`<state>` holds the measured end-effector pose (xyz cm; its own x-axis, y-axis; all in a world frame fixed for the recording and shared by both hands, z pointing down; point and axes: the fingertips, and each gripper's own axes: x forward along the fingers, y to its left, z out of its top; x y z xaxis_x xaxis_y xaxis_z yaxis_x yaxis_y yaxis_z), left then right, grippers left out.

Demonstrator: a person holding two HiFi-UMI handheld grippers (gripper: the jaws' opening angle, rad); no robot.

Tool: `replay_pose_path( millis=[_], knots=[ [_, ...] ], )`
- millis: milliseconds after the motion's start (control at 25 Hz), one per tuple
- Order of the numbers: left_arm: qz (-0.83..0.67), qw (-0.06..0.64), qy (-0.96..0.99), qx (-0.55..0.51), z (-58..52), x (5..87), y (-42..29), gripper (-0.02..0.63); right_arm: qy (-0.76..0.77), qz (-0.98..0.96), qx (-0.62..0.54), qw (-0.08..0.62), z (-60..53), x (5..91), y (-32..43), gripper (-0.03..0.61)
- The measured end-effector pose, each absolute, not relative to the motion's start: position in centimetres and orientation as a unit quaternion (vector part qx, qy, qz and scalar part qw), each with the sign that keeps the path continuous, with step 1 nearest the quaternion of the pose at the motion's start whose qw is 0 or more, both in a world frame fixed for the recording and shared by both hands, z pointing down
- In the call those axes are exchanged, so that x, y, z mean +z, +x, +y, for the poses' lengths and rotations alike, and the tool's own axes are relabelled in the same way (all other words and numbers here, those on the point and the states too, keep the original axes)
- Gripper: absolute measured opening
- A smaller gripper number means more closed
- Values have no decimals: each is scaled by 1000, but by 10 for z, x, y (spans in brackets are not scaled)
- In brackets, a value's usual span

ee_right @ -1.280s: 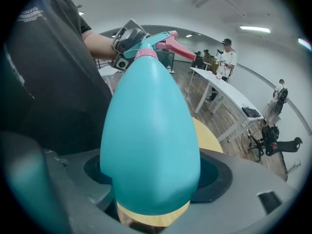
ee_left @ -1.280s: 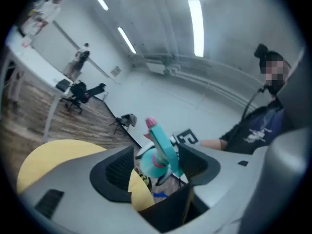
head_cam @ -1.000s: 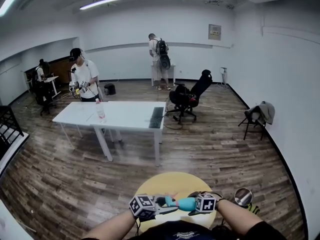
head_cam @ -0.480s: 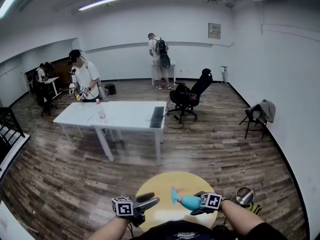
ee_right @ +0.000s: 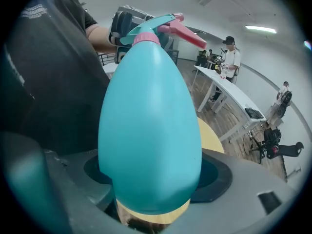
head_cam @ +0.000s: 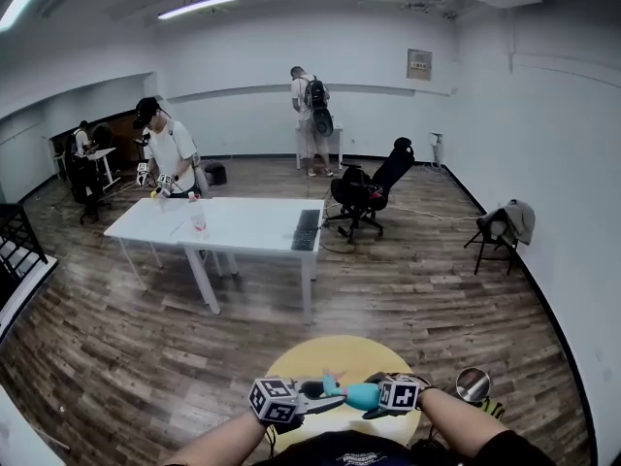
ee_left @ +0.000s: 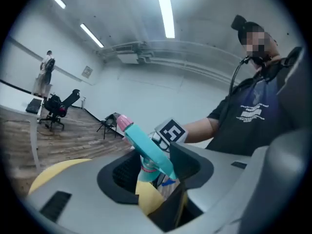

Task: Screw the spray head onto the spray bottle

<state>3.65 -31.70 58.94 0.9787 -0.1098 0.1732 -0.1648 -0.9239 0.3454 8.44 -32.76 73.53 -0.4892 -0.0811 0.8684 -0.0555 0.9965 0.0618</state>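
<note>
At the bottom of the head view we see two arms reaching in, each hand holding a claw with a marker cube, meeting over the near edge of a round yellow tabletop (head_cam: 335,350). The right claw (head_cam: 376,403) is clamped around the wide lower body of a teal, egg-shaped spray bottle (head_cam: 361,394), which is held off the tabletop and lies across the view with its neck toward the left. In the right gripper view the spray bottle (ee_right: 148,130) fills the middle between the two grey jaws of the right claw (ee_right: 151,196), with its pink collar (ee_right: 146,37) at the top. The teal spray head (head_cam: 330,385) sits on that neck. The left claw (head_cam: 320,397) has just been closing, and in the left gripper view the left claw (ee_left: 155,172) has both jaws pressed on the base of the spray head (ee_left: 148,147), whose pink nozzle (ee_left: 123,122) points up and to the left. Behind it we see the right claw's marker cube (ee_left: 170,130) and the wearer's dark shirt (ee_left: 253,121). Farther off, on the wooden floor (head_cam: 408,289), stands a long white tabletop (head_cam: 243,223) with a person in a cap (head_cam: 167,153) beside it, and a black office chair (head_cam: 364,190)
</note>
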Motion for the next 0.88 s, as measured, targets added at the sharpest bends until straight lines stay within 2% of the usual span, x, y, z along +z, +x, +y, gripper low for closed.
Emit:
replay_pose_path(
  millis=[160, 280, 480, 560, 640, 760, 880],
  knots=[
    [-52, 116, 979, 159, -310, 611, 38, 215, 52, -842, -48, 535, -331, 743, 94, 426],
    [-55, 111, 975, 187, -307, 625, 36, 215, 54, -830, -53, 552, -329, 747, 99, 426],
    [-101, 246, 963, 50, -323, 605, 21, 233, 52, -855, -8, 516, -331, 743, 93, 425],
    [-125, 306, 943, -34, -339, 593, -4, 297, 66, -854, 7, 517, -338, 743, 100, 425],
    [-158, 353, 917, -97, -354, 591, -36, 330, 79, -850, 23, 521, -340, 747, 113, 425],
    [-194, 375, 902, -96, -363, 603, -58, 334, 82, -847, 28, 525, -336, 752, 123, 425],
    [-169, 357, 918, -30, -355, 611, -24, 334, 71, -850, 9, 523, -334, 749, 109, 425]
  ],
)
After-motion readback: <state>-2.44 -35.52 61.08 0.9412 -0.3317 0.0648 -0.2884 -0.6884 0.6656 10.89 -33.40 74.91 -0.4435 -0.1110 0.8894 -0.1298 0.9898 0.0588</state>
